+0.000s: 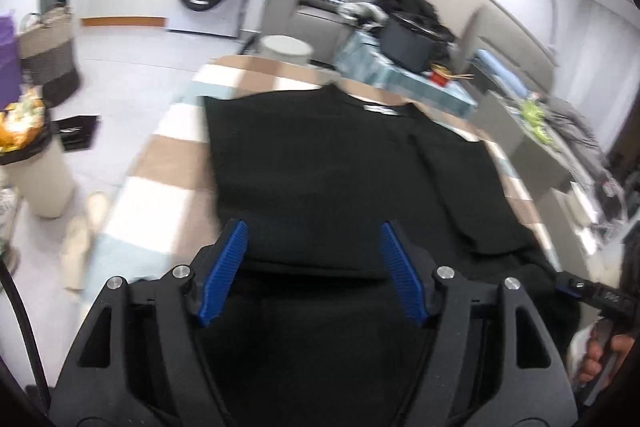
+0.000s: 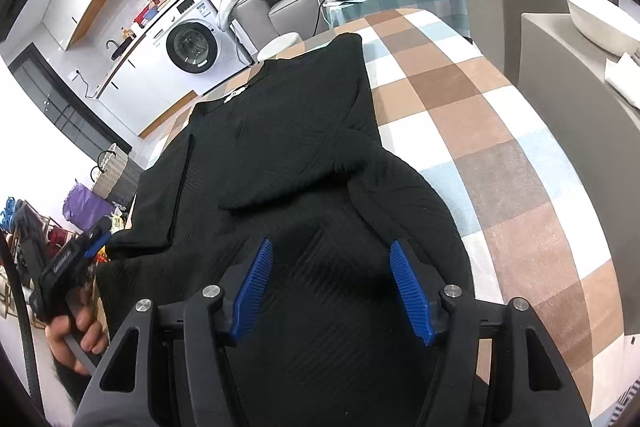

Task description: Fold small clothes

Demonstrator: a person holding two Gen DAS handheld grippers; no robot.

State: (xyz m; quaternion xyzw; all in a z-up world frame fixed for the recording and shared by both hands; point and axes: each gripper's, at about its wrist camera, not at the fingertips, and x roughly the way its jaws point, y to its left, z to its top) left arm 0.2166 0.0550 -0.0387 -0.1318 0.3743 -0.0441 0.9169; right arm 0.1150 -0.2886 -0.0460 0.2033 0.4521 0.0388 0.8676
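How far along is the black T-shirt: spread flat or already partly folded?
Partly folded. The black T-shirt lies on the checked cloth with both sides turned in over its middle; its near end is not yet folded up.

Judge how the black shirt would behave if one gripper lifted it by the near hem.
The black shirt would likely sag and unfold: it lies limp, its folded sides loose. Its ribbed knit probably gives the blue pads decent grip. It might drag across the checked cloth.
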